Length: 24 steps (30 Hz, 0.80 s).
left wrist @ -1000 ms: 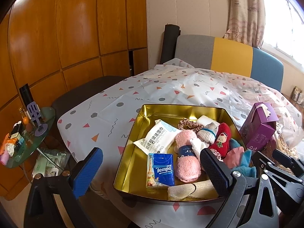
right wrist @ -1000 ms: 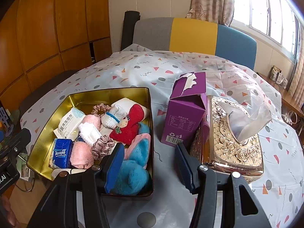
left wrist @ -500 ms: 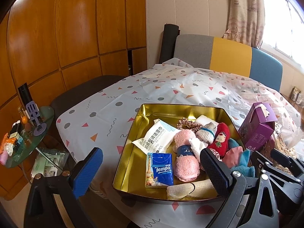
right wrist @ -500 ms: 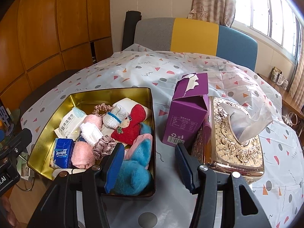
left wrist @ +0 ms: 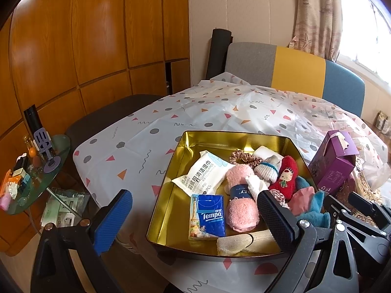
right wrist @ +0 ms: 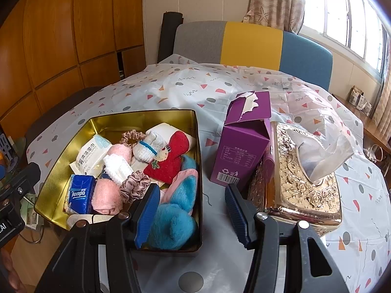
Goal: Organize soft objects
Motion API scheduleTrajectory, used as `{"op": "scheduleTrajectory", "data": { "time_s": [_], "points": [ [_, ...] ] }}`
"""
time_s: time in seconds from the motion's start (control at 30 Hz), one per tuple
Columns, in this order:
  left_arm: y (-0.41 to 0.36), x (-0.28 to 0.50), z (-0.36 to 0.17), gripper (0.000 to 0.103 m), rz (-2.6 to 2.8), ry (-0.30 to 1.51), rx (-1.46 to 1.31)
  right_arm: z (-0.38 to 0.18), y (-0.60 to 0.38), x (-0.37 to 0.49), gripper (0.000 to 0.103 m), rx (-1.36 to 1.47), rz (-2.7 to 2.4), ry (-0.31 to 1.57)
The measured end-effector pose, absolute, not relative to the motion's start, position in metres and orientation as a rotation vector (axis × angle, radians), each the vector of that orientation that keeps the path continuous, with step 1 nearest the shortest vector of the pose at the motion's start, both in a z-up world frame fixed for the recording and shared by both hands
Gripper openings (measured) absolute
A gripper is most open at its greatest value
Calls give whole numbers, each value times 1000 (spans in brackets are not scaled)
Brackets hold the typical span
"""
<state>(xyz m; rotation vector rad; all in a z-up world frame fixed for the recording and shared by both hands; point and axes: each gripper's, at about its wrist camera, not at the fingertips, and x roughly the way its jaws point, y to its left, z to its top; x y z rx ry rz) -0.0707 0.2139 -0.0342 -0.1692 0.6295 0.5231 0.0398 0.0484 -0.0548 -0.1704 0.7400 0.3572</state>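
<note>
Nearly done, by the look: fluffy socks (right wrist: 176, 210), scrunchies and tissue packs all piled in the shiny gold tin tray (right wrist: 117, 119) on the counter. Both claws (left wrist: 195, 217) (right wrist: 193, 210) apart, holding nothing.

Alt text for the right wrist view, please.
An open, empty right gripper hovers above a gold tin of socks, scrunchies and tissue packs, with a purple carton and ornate gold tissue box beside it on a patterned tablecloth.

Bright daylight from window (right wrist: 347, 22) at right, blown out w/ glare. Gold tin (right wrist: 146, 119) reflects light. Fisheye bends edges; corners dark. Both views sharp.
</note>
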Motion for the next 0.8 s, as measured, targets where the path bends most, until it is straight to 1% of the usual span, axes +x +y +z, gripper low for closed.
{"op": "scheduleTrajectory", "data": {
  "time_s": [0.63,0.8],
  "points": [
    [216,-72,-33,103,533,614,-162,-58,49,40,56,-178,356,751],
    [213,-73,-33,101,529,618,-162,-59,48,39,56,-175,355,750]
  ]
}}
